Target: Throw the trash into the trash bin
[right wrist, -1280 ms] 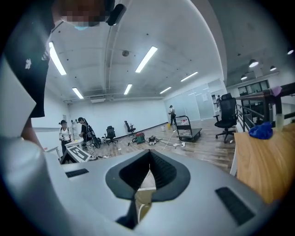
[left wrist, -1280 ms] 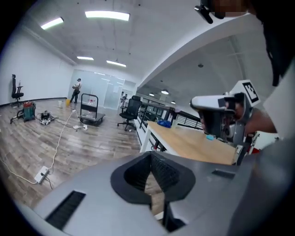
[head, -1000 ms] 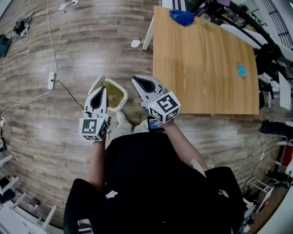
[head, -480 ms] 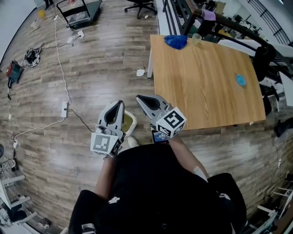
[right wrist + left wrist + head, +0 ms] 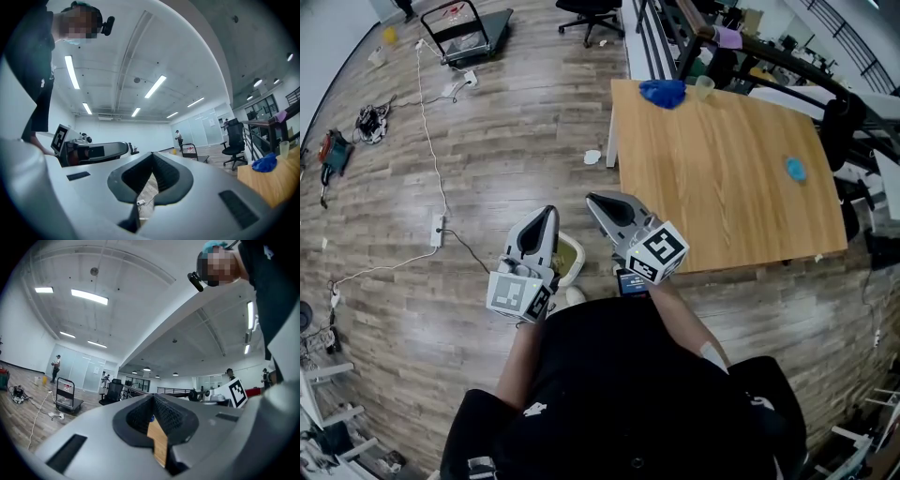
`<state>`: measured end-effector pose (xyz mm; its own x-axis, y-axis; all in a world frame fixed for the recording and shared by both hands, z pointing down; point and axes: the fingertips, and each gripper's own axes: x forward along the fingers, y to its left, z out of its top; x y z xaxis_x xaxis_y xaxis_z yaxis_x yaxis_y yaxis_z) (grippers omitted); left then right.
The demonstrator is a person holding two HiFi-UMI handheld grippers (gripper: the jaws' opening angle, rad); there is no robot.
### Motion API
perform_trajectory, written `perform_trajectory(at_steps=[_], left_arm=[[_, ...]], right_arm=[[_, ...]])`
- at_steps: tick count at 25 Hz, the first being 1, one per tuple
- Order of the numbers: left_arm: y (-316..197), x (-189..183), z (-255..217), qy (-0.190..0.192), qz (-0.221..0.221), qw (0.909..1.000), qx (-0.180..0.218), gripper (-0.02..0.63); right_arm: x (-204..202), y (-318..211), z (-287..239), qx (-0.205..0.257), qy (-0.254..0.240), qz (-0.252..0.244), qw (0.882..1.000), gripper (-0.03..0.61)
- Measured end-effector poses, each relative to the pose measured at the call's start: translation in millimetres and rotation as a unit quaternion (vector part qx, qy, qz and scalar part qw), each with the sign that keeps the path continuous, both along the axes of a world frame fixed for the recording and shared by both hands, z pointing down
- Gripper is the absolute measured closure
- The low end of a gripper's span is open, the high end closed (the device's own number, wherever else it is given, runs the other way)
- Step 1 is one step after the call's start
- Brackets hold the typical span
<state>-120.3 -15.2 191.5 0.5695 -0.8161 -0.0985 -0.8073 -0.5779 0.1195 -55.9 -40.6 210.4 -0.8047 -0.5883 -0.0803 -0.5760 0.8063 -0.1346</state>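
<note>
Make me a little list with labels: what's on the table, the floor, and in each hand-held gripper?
Left hand-held gripper: shut, empty
Right hand-held gripper: shut, empty
Trash bin: on floor below both grippers, partly hidden
Wooden table: blue crumpled wad, clear cup, small blue scrap
Floor: white scrap beside the table

Left gripper [image 5: 549, 212]: we see smooth, matt grey plastic; its pads [image 5: 168, 414] are black and ribbed.
Right gripper [image 5: 592, 197]: the same matt plastic shell.
Trash bin [image 5: 570, 259], beside the left gripper: cream plastic, faintly glossy.
Table [image 5: 722, 178], beside the right gripper: pale wood grain, satin.
Floor [image 5: 487, 141]: we read matt wood-look planks.
</note>
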Motion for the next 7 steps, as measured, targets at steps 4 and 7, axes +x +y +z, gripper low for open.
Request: perform_trajectory(at_steps=[4,7], left_arm=[[-1.6,-0.6,0.7,0.004,0.001,1.0000,-0.005,0.607],[-2.8,-2.2,1.4,0.008,-0.003,0.9999,-0.008,0.607]], right_arm=[[0.3,-2.0,-4.4,-0.002,-0.008,0.001,1.000,0.581],[-0.4,-2.1,-4.6,-0.007,-0.015,0.000,1.000,0.581]])
